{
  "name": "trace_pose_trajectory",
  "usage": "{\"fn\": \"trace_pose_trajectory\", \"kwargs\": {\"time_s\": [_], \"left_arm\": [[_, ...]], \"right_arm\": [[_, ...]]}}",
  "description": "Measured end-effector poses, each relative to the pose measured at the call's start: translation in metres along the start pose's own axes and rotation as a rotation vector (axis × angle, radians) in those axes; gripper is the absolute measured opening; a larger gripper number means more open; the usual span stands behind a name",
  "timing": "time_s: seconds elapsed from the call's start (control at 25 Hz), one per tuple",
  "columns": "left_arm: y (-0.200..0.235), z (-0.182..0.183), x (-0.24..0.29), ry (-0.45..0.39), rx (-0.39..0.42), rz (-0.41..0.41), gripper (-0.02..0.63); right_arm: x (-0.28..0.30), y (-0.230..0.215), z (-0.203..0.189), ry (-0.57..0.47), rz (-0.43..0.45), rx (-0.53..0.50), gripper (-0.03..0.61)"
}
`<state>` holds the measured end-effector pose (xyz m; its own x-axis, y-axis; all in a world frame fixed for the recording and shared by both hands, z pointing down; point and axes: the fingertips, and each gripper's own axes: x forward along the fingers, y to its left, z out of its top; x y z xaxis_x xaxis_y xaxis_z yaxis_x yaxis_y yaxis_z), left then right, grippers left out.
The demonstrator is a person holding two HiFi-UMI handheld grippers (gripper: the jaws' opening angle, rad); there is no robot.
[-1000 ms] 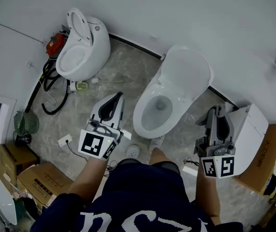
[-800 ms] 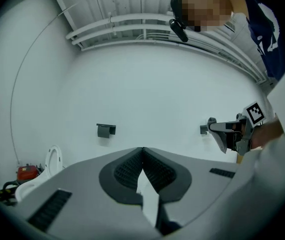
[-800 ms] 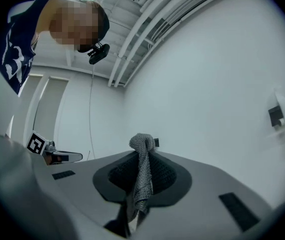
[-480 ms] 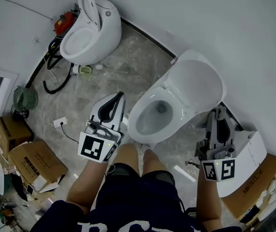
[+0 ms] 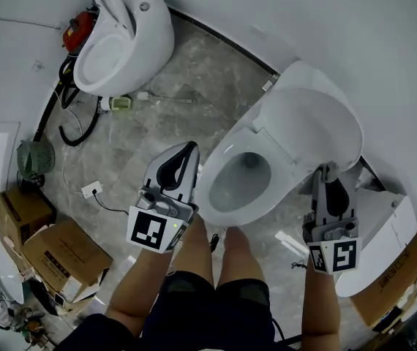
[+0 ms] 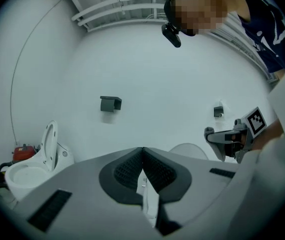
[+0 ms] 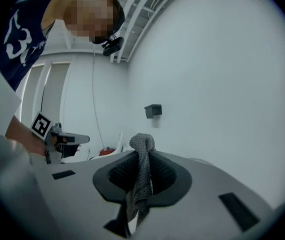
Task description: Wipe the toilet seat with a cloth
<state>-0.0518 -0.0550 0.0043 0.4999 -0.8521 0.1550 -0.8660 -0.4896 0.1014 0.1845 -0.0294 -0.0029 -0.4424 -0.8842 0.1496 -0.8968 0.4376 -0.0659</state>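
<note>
**Cloth clamped in the right gripper, toilet seat untouched**

The cloth [image 7: 142, 145], grey and of a knitted look, is pinched between the jaws of the right gripper [image 7: 141, 159]. A bunched end stands above the jaw tips, and the rest hangs down between the pads. The jaws of the left gripper [image 6: 142, 154] are pressed together at the tips, and nothing is held between them.

In the head view the toilet seat [image 5: 223, 146] is found near the middle of the picture. It is laid down around the open bowl, and the lid [image 5: 314, 119] is raised behind it towards the white wall [image 5: 384, 42]. The left gripper is held just beside the seat's left rim, with its tips pointed away from the person. Whether the rim is touched cannot be told from above. The right gripper is held to the right of the toilet, apart from the seat, at the near edge of a white fixture [image 5: 384, 232]. The cloth is therefore kept off the seat.

The person's bare legs [image 5: 212, 254] are seen between the two grippers, just in front of the bowl. A second toilet [image 5: 132, 39], its seat raised, is seen at the upper left on the marbled floor [image 5: 194, 101]. A black hose [image 5: 66, 126] and a red object [image 5: 77, 29] are placed beside it. Cardboard boxes [image 5: 55, 258] are stacked at the lower left.
</note>
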Motion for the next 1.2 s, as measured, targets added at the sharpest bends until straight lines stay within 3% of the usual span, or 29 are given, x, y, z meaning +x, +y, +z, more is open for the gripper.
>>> {"fn": "trace_pose_trajectory", "kwargs": {"time_s": [0.16,0.32,0.48,0.72,0.88,1.08,1.2], "left_arm": [[0.009,-0.044,0.037,0.013,-0.006,-0.044,0.014],[0.014,-0.095,0.066,0.027,-0.014,-0.087,0.014],[0.014,-0.150,0.083,0.061,-0.043,-0.111,0.014],[0.015,-0.223,0.086,0.125,-0.051,-0.136,0.014],[0.015,-0.259,0.088,0.156,-0.071,-0.135,0.014],[0.007,-0.281,0.087,0.176,-0.070,-0.151,0.014],[0.003,-0.288,0.087,0.182,-0.073,-0.154,0.014]], "right_arm": [[0.036,-0.007,-0.070,0.091,0.027,-0.072,0.066],[0.063,-0.006,-0.158,0.187,0.119,-0.161,0.064],[0.078,-0.008,-0.271,0.403,0.212,-0.367,0.065],[0.088,-0.004,-0.405,0.654,0.349,-0.545,0.066],[0.089,-0.008,-0.458,0.769,0.419,-0.655,0.066],[0.079,-0.013,-0.489,0.848,0.484,-0.771,0.066],[0.073,-0.016,-0.498,0.879,0.498,-0.786,0.066]]}}
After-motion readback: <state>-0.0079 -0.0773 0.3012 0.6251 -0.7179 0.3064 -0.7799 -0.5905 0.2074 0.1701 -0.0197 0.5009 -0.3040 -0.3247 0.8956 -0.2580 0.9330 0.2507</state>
